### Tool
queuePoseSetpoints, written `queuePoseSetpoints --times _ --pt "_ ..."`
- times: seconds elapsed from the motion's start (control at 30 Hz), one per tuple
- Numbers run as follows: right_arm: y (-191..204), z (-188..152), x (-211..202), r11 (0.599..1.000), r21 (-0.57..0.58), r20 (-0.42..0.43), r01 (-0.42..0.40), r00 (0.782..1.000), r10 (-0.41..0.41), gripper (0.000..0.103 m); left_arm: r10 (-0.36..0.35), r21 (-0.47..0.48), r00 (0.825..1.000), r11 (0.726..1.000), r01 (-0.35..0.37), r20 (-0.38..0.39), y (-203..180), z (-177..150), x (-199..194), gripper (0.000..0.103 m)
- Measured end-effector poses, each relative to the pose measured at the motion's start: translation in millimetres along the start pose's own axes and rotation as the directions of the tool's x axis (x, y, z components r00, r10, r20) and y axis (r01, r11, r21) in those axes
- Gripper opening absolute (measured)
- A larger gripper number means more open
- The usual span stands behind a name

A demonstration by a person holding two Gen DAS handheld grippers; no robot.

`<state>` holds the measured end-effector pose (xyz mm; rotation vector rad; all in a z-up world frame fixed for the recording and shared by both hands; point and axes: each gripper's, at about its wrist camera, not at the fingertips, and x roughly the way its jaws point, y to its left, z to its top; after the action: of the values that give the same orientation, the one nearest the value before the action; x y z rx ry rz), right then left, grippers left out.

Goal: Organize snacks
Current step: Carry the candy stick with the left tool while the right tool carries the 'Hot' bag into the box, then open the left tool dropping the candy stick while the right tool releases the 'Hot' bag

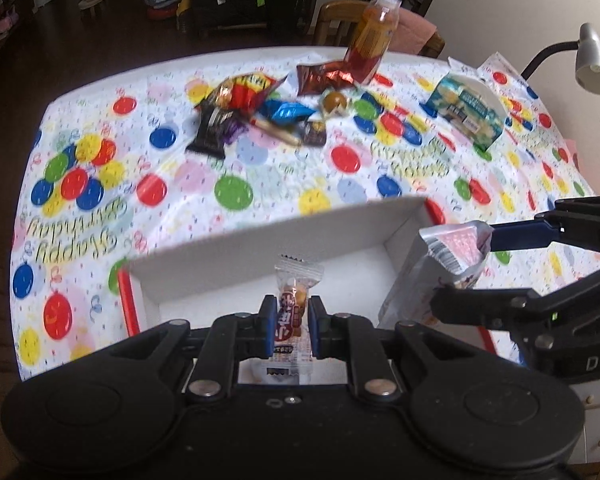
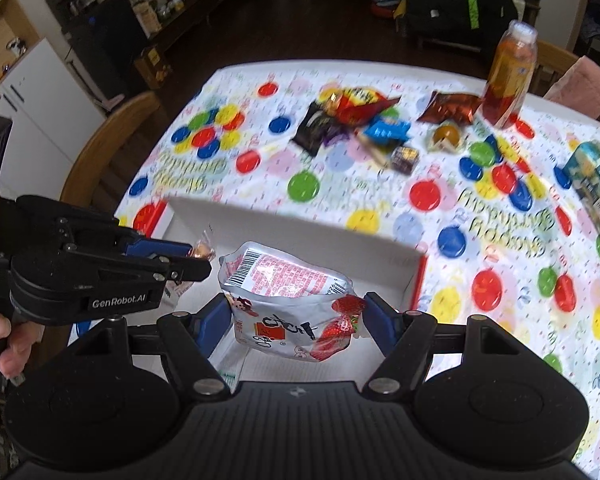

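The left tool point(image 1: 293, 326) is clamped on a small clear-wrapped snack point(image 1: 296, 312), its blue pads pressed against both sides of the packet, which stands upright over the open white box point(image 1: 228, 268). The right tool point(image 2: 298, 316) has its blue pads on either side of a silver strawberry pouch point(image 2: 288, 296); the left pad touches the pouch, but whether the right pad is pressed against it cannot be told, so the grip is uncertain. The pouch hangs over the same box, near its right wall in the left wrist view. The box has red edges and sits on the near part of the worktop point(image 1: 260, 168), which is covered by a white cloth printed with coloured balloons. Farther back on the worktop lies a loose cluster of snacks point(image 1: 252, 112): a black packet, a red and yellow packet, a blue one and a thin stick. Beside them are a brown foil bag point(image 1: 324, 76), a round golden sweet point(image 1: 334, 101) and an upright orange bottle point(image 1: 370, 40). A blue-green packet point(image 1: 466, 110) lies well apart to the right. A hand point(image 2: 4, 336) grips the left tool's handle in the right wrist view
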<state>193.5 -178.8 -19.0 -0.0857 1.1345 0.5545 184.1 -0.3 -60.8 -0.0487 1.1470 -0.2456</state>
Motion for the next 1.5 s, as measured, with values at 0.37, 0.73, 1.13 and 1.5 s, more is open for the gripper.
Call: queuePoseSetpoints --times 0.37,0.73,1.13,1.5 --pt "19 -35 47 0.998 -0.058 -0.095 0.022 0.995 -0.028 0.072 0.058 0.009 0.995 0.998 -0.058 -0.084 10 -38 36 0.013" --pt "31 -52 84 0.99 -0.13 -0.145 0.061 0.986 -0.079 0.072 0.103 0.037 0.984 0.994 -0.099 -0.143 10 -64 58 0.013" --pt "34 -53 105 0.988 -0.136 -0.182 0.067 0.979 -0.091 0.073 0.097 0.024 0.974 0.995 -0.094 -0.203 11 -71 74 0.014" --pt "28 -54 103 0.994 -0.092 -0.193 0.058 0.978 -0.075 0.073 0.078 -0.008 0.977 0.997 -0.081 -0.197 10 -69 70 0.02"
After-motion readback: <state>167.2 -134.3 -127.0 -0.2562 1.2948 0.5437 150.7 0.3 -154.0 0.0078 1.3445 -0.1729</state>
